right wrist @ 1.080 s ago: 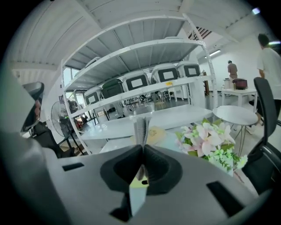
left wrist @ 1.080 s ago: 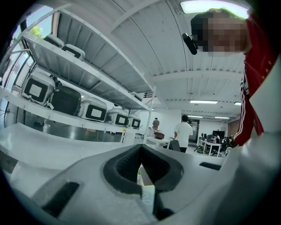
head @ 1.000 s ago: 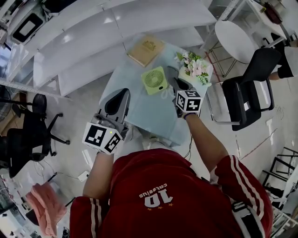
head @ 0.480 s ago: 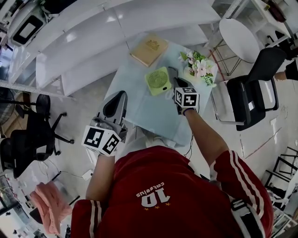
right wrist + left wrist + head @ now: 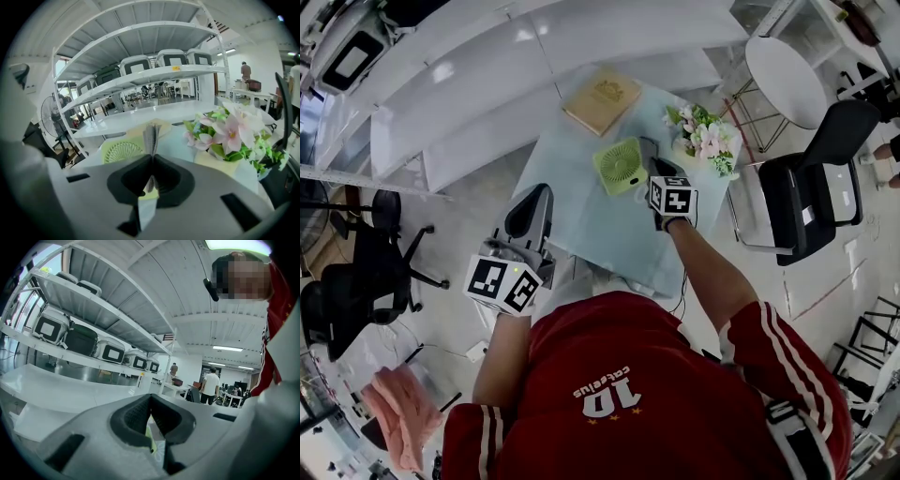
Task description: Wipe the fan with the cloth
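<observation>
Beside the fan (image 5: 619,166) on the tabletop (image 5: 581,216), the cloth (image 5: 151,136) is pinched in the right gripper's (image 5: 652,159) jaws. The left gripper's (image 5: 150,398) jaws are closed on nothing. Wiping is judged barely begun.

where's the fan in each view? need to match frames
Head view: fan at upper centre.
Left gripper view: only a green sliver shows through the jaw gap; it is probably the fan.
Right gripper view: fan left of centre, just left of the cloth in the jaws.
Shared landmark: the white rack behind it.
</observation>
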{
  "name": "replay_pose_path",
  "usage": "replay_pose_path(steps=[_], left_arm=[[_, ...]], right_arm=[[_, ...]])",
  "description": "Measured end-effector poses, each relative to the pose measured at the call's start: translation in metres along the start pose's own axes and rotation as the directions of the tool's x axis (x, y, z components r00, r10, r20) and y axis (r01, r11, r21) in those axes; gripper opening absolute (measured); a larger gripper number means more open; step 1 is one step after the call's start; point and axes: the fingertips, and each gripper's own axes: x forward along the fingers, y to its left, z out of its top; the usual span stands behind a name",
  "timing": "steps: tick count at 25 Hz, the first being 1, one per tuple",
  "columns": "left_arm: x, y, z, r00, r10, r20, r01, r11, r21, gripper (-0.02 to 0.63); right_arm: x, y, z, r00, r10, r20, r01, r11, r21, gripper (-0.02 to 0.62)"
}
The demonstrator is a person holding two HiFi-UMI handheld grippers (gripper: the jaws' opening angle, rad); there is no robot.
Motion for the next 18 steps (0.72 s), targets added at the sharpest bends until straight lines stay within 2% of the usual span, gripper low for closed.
replay_pose_path(steps=[6, 10, 18], left_arm=[[0.004, 0.008, 0.000, 1.000, 0.008, 0.001, -0.008, 1.000, -0.013, 0.003], [0.006, 0.011, 0.001, 1.000, 0.014, 0.008, -0.013, 0.997, -0.070, 0.003], [0.011, 0.010, 0.000, 1.000, 0.000, 0.003, 0.001, 0.998, -0.057, 0.003]], right_arm=[[0.008, 0.002, 0.001, 1.000, 0.005, -0.014, -0.006, 1.000, -0.020, 0.015], [0.009, 0.004, 0.002, 1.000, 0.015, -0.018, -0.015, 1.000, -0.022, 0.015], [0.009, 0.014, 0.001, 0.999, 0.042, -0.014, -0.042, 0.999, -0.018, 0.015]])
